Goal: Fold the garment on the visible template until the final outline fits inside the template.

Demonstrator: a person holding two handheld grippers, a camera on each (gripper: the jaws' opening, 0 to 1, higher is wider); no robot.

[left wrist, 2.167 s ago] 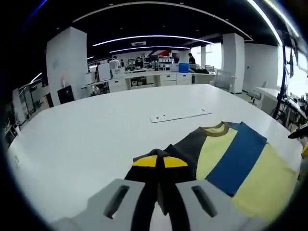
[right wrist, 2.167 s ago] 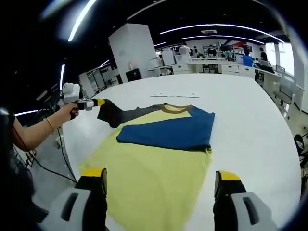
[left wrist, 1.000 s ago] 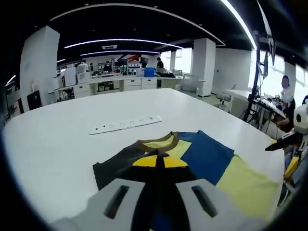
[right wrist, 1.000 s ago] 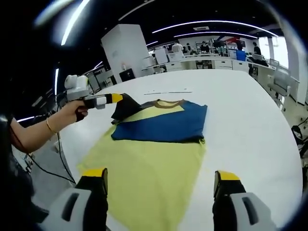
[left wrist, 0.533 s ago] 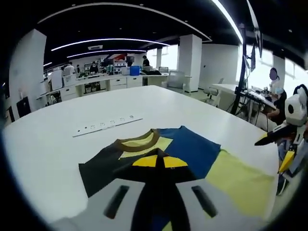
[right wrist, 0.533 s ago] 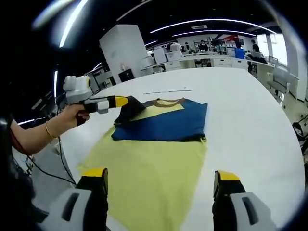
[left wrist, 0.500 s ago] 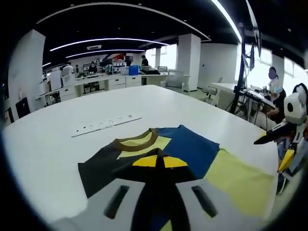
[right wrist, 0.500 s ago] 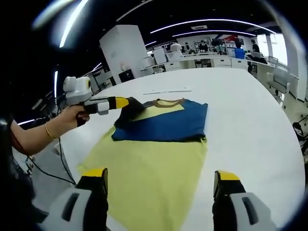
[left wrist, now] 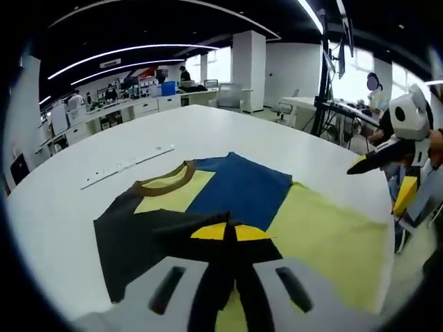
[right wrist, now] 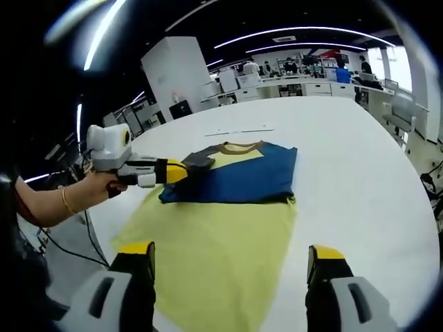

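- Left gripper view: the left gripper [left wrist: 230, 232] has its yellow-tipped fingers [left wrist: 209, 232] pressed together on the dark grey sleeve [left wrist: 181, 227] of the garment [left wrist: 228, 190], pinching the cloth between them.
- The garment lies spread on the white bench [left wrist: 62, 214]: a T-shirt with a brown collar, a dark grey side, a blue panel across the chest and a pale yellow lower body.
- The pinched sleeve is drawn inward over the shirt body.
- A long white strip [left wrist: 126, 166] lies on the bench beyond the collar, apart from the shirt.
- At the right edge of this view the right gripper [left wrist: 387, 155] shows, off the bench edge and clear of the cloth.
- Right gripper view: the right gripper [right wrist: 232, 257] has its fingers [right wrist: 136, 250] spread wide, holding nothing, over the yellow hem.
- A hand [right wrist: 104, 185] holds the left gripper here, its tip on the dark sleeve beside the collar.
- Desks and people stand far off in the office behind.
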